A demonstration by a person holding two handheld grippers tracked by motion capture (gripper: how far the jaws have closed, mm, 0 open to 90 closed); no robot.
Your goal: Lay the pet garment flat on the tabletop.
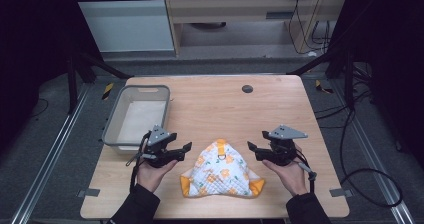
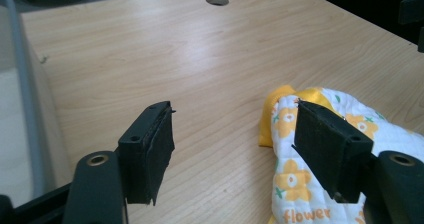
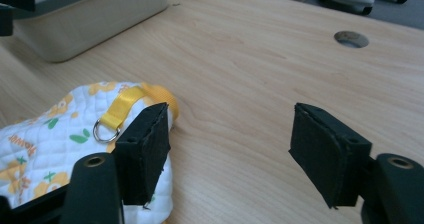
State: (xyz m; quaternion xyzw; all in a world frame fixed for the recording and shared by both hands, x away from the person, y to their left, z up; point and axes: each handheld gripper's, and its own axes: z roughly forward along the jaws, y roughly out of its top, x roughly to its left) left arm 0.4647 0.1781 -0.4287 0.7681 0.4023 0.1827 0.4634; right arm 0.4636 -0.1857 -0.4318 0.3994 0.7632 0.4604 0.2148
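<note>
A light wooden table (image 1: 220,104) is seen from above, with a person's forearms coming in from its near edge. A grey plastic bin (image 1: 136,115) sits at the table's left edge, its far end near the back corner. A small round hole (image 1: 247,89) marks the tabletop near the far edge. The wide middle and the far right of the table are bare wood, leaving open room around both hands.

A quilted white cloth (image 1: 221,171) with orange flowers and yellow trim lies near the front edge, between the two hands. A yellow strap with a metal ring (image 3: 106,132) sits at the cloth's far tip.

The left gripper (image 1: 187,152) is held just left of the cloth, close beside the bin's near corner. Its jaws stand wide apart with bare wood between them in the left gripper view; the cloth lies behind and beneath the right-hand jaw, and nothing is held.

The right gripper (image 1: 257,146) is held just right of the cloth. Its jaws are also spread wide and hold nothing; in the right gripper view the cloth's tip lies just beside the left-hand jaw, with bare wood in the gap.
</note>
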